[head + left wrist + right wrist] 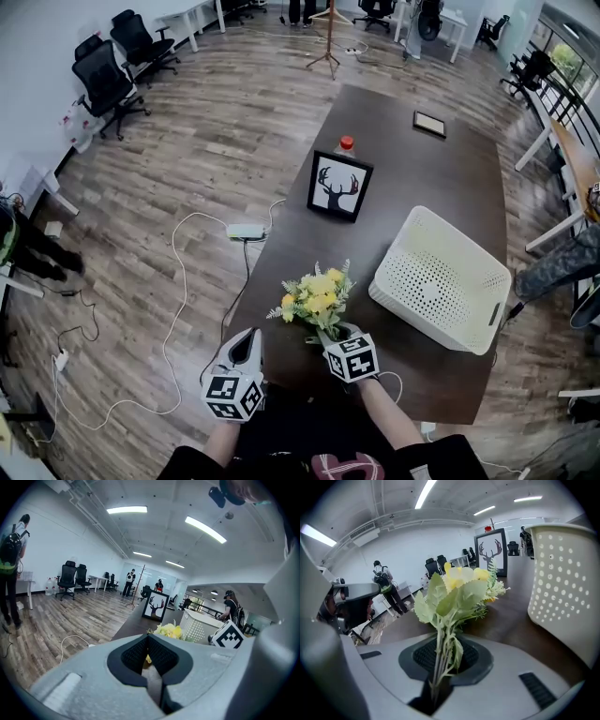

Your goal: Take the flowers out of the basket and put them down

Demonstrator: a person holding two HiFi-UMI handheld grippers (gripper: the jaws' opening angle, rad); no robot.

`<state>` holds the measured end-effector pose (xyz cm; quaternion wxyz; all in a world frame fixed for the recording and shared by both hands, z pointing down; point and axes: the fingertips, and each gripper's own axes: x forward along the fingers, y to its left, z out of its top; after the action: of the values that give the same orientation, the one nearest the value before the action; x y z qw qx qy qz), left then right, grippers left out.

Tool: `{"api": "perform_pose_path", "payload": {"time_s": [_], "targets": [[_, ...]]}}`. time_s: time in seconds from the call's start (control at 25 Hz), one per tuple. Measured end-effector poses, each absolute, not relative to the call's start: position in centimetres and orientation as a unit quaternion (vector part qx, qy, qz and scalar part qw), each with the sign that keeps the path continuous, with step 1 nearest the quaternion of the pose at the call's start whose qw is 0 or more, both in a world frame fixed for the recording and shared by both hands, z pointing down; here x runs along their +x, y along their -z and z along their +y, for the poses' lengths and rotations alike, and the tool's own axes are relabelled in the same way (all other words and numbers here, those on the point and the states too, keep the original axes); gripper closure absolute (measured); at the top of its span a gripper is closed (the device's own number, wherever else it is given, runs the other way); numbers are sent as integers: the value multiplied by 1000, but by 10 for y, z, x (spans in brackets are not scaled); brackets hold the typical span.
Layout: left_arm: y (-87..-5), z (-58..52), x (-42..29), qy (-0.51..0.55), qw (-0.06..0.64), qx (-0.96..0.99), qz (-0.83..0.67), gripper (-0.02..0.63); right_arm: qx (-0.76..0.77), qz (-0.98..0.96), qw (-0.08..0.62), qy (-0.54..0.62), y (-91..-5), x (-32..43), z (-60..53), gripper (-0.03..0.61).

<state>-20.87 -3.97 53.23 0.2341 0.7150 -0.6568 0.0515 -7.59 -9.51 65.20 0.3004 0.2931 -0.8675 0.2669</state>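
Observation:
A bunch of yellow flowers [317, 298] with green leaves hangs just above the near end of the dark table [422, 178], left of the white perforated basket [441, 281]. The basket lies tipped on the tabletop. My right gripper [330, 335] is shut on the green stems; in the right gripper view the stems run down between its pads [440, 656] and the blooms [459, 590] stand beyond, with the basket [562, 573] to the right. My left gripper [251, 339] hovers at the table's near left corner, jaws together and nothing in them [147, 639]. In its view, the flowers [169, 631] show just past it.
A framed deer picture [338, 186] stands mid-table with a red-capped bottle [346, 144] behind it and a small dark frame [430, 123] lies farther back. A power strip [246, 231] and cables lie on the wooden floor at left. Office chairs [108, 80] stand far left.

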Motion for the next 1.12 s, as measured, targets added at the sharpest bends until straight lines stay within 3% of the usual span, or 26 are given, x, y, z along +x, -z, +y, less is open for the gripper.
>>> {"api": "perform_pose_path", "payload": {"time_s": [0.4,0.92,1.12], "targets": [[-535,-43,-212,-40,245,713,-656,606,296,-858,323,-268,-664,-72,-95,481],[-534,-42,-204,-38,244,720,-648,606,277,-857,321,-294,-662,-74,-89,337],[-535,-40,-204,-37,244,720,-649,606,267,-858,318,-303,-661,-75,-84,252]]}}
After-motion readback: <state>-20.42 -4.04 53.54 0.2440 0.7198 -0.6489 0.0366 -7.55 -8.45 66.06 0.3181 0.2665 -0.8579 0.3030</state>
